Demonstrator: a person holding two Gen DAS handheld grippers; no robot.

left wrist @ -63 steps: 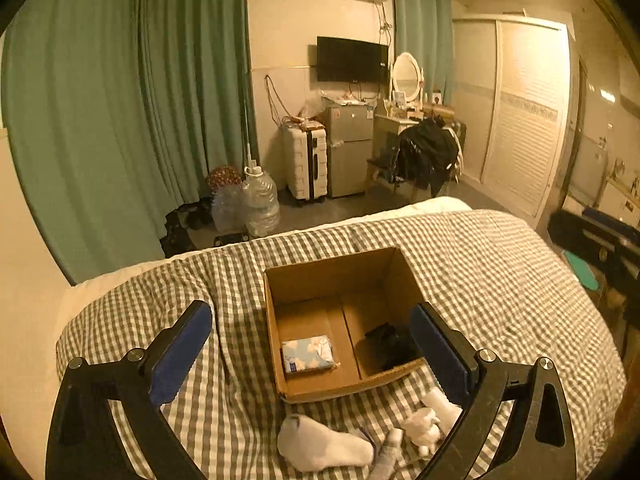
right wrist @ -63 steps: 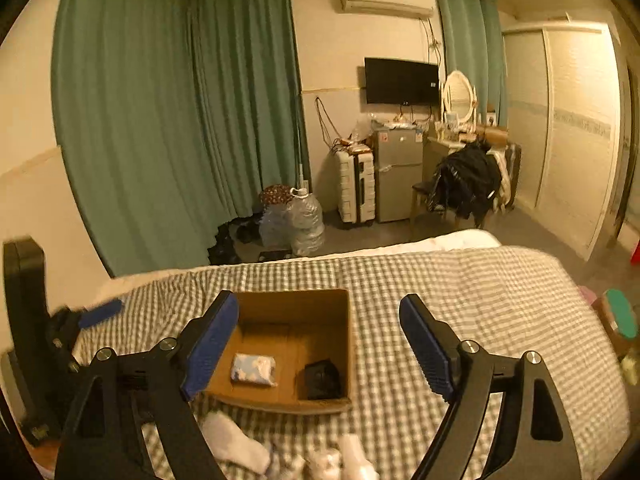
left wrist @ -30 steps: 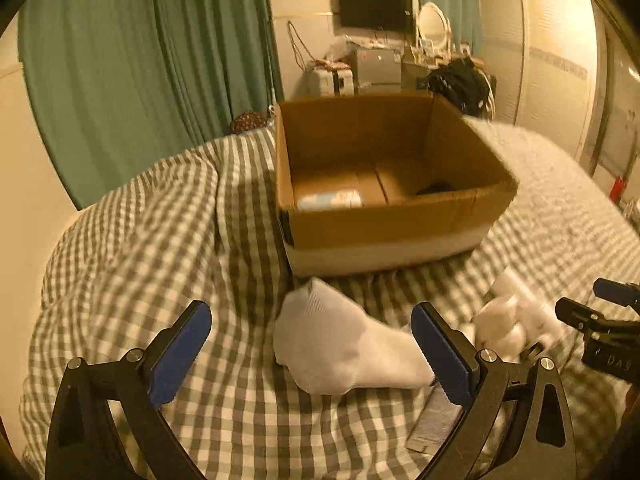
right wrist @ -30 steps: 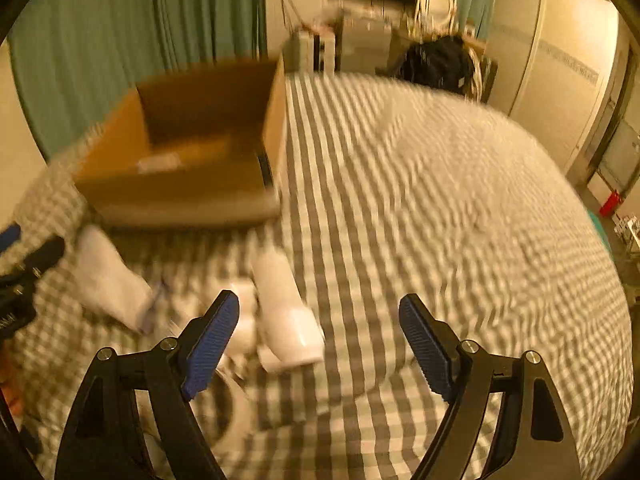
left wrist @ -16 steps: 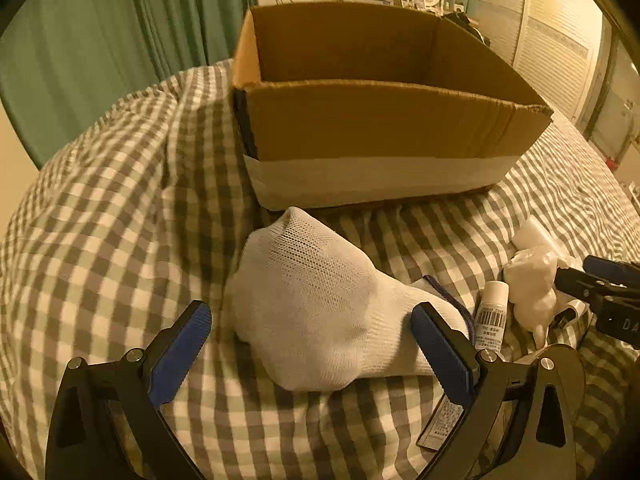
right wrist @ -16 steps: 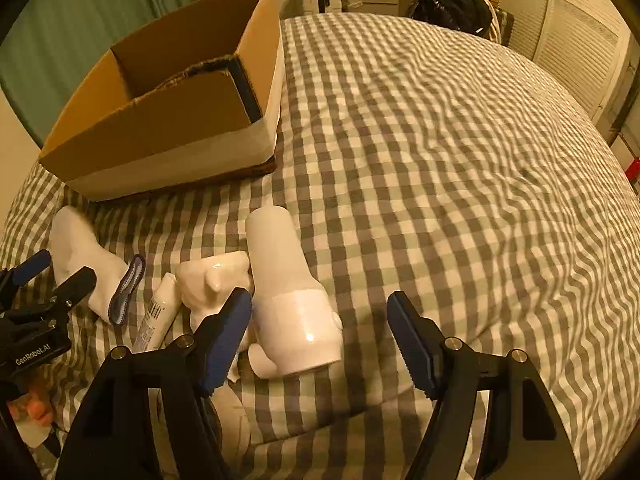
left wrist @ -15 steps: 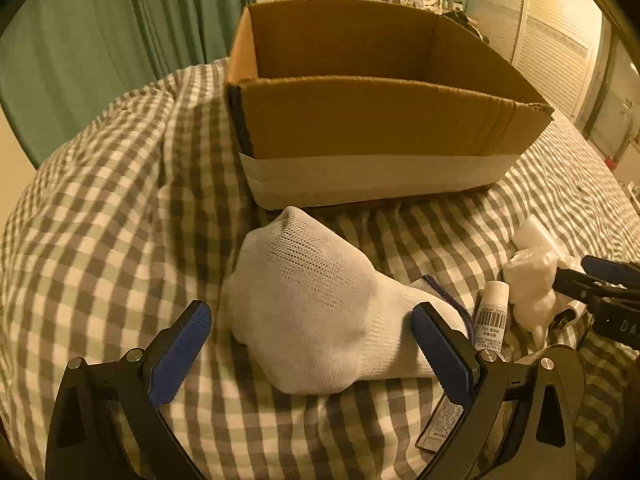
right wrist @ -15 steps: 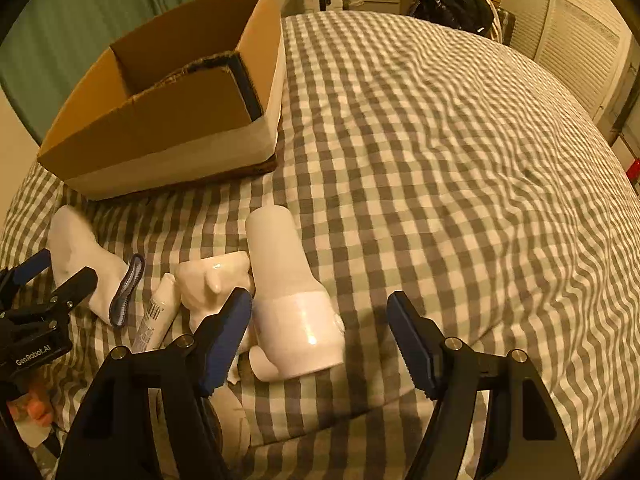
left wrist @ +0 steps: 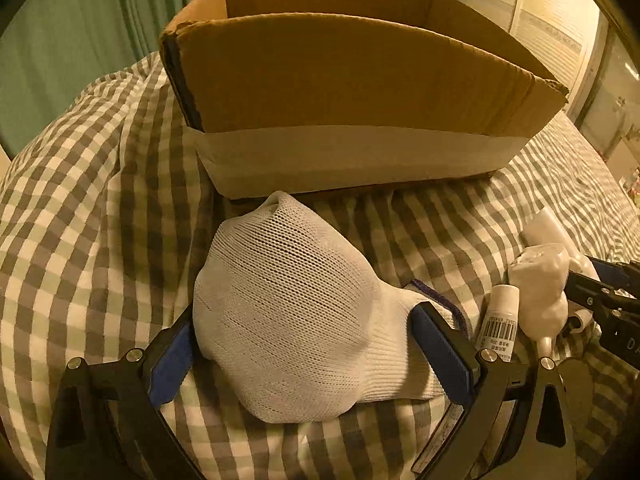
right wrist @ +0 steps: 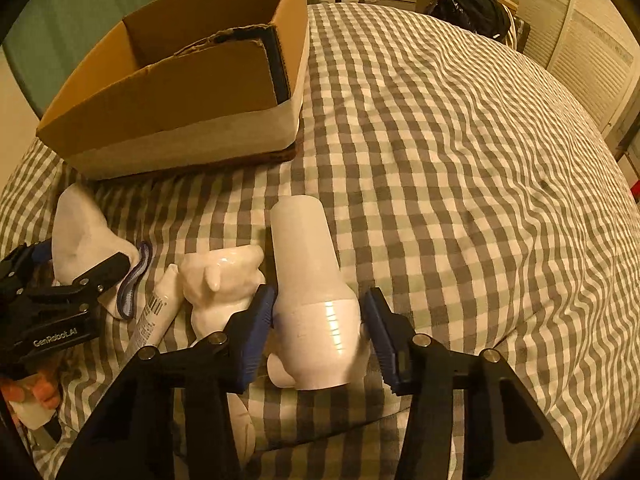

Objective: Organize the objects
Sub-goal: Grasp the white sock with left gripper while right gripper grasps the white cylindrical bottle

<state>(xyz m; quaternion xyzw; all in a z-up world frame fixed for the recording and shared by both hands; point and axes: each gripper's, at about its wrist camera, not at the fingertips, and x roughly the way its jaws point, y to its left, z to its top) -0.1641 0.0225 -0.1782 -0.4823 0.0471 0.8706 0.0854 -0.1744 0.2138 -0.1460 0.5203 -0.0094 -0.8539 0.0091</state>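
A white sock [left wrist: 296,312] lies on the checked bedspread in front of a cardboard box [left wrist: 344,76]. My left gripper [left wrist: 308,344] straddles the sock with a blue pad at each side, jaws wide and touching or nearly touching it. In the right wrist view, a white bottle [right wrist: 312,296] lies on the bed between the pads of my right gripper [right wrist: 318,328], left pad at it, right pad a small gap away. The box [right wrist: 180,92], the sock [right wrist: 84,236] and the left gripper [right wrist: 60,300] also show there.
A small white tube with a barcode [right wrist: 160,312] and a white lumpy figurine [right wrist: 220,284] lie between sock and bottle; both show in the left wrist view, tube [left wrist: 500,324] and figurine [left wrist: 544,284]. Checked bedspread [right wrist: 460,160] stretches right. A wardrobe [right wrist: 584,32] stands beyond.
Both grippers dropped down to the bed. The left moved forward around the sock. The right narrowed its jaws and came around the white bottle.
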